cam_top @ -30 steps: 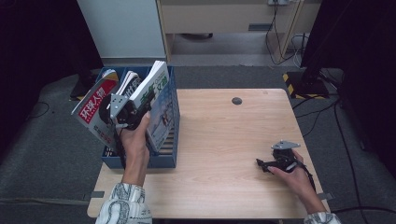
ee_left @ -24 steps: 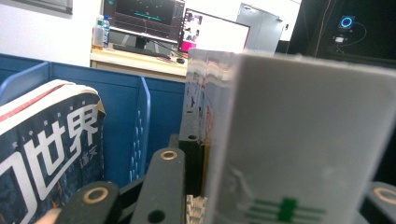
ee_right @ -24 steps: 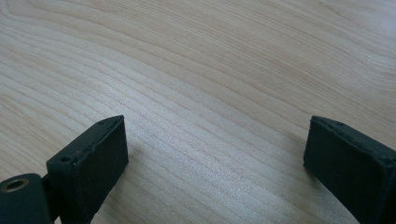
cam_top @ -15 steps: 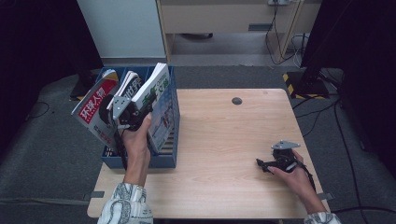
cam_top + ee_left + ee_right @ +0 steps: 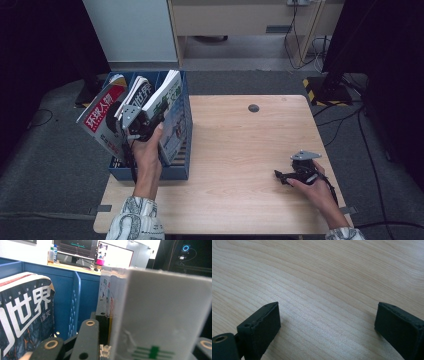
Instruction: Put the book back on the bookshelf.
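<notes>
Left gripper [image 5: 150,120] clamps thick book [image 5: 160,315] in blue file box [image 5: 150,172] among magazines [image 5: 102,117]; right gripper [image 5: 281,176] unclenched, empty.

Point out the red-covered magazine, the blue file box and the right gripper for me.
red-covered magazine [image 5: 101,116]: high view, on its red title band.
blue file box [image 5: 150,173]: high view, on its near front wall.
right gripper [image 5: 278,175]: high view, midway between its fingertips, above the table.
</notes>
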Demonstrator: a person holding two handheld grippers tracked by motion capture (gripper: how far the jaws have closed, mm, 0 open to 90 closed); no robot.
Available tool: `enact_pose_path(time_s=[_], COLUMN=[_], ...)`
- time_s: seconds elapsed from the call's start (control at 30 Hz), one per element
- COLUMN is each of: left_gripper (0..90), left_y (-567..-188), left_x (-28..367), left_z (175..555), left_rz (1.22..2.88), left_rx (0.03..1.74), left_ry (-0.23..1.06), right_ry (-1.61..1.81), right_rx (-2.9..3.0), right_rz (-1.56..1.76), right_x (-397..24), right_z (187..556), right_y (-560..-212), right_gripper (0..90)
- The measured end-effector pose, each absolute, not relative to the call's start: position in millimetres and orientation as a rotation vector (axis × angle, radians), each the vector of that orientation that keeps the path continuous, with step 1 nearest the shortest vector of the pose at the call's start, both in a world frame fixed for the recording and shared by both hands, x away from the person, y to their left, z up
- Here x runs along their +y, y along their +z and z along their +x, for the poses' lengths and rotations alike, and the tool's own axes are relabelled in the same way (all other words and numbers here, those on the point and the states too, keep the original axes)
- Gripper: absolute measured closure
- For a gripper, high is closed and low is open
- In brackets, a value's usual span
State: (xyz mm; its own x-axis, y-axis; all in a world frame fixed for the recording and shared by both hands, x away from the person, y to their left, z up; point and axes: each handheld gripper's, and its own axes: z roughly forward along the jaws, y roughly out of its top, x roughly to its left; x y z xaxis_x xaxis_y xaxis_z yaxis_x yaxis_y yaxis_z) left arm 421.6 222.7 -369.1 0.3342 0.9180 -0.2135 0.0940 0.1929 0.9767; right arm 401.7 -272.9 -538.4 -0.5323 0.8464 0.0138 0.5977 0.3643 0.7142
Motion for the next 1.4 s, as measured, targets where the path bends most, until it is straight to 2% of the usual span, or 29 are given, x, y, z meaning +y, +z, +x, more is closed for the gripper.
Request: enact_pose_path(time_s=[1.4], left_gripper=[72.9], left_y=[-381.8], left_x=[224.4], left_z=[425.5], left_rz=[1.257], left_rx=[1.073], left_ry=[0.773], right_ry=[0.966], right_rx=[2.275], right_rz=[1.266], right_x=[-272.9], right_z=[401.7], right_y=[-538.3], right_gripper=[6.7])
